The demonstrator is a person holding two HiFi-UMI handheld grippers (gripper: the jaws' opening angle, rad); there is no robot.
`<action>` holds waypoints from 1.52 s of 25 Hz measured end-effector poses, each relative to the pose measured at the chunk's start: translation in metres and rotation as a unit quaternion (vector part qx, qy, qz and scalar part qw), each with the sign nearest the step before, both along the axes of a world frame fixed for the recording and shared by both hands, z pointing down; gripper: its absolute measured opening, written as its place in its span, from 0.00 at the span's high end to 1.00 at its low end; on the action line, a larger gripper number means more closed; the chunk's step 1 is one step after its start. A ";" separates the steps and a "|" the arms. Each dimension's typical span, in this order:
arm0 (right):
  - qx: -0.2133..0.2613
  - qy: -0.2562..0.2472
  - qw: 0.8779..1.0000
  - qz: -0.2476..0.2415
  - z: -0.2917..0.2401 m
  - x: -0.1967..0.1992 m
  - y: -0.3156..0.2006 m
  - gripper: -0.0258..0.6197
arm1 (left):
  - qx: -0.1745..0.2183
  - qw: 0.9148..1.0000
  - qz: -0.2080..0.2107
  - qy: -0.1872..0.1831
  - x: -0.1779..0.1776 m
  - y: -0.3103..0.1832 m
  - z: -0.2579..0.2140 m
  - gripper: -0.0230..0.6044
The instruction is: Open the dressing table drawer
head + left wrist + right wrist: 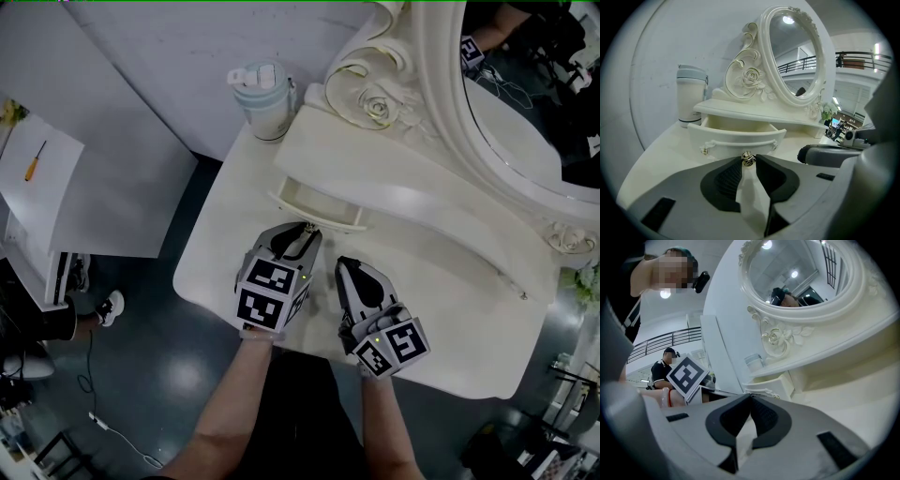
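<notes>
At the far left of the white dressing table [225, 253], a pale-lidded tumbler [265, 98] stands by the wall. Just right of it, the small drawer [323, 208] under the mirror shelf stands partly out, its inside showing. My left tongs [302, 234] sit right in front of that drawer, jaw tips clamped on its little metal knob [748, 159], while my right tongs [345, 269] rest just beside them over the bare tabletop, tips together with nothing between, and the oval mirror [525, 84] in its carved rose frame rises at the far right.
</notes>
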State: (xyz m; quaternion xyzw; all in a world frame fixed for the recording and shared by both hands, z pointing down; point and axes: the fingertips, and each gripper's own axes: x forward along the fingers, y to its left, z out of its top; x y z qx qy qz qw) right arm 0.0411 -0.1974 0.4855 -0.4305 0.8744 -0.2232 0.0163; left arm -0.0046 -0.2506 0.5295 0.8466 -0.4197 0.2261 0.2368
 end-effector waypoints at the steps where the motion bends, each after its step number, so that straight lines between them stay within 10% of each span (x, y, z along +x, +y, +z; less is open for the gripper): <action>1: 0.000 0.000 1.000 0.000 0.000 0.000 0.001 0.95 | 0.000 1.000 0.000 0.000 0.000 0.001 0.000 0.80; 38: -0.001 -0.002 1.000 0.001 -0.002 0.000 0.014 0.95 | -0.003 1.000 0.000 0.000 -0.003 0.019 -0.001 0.80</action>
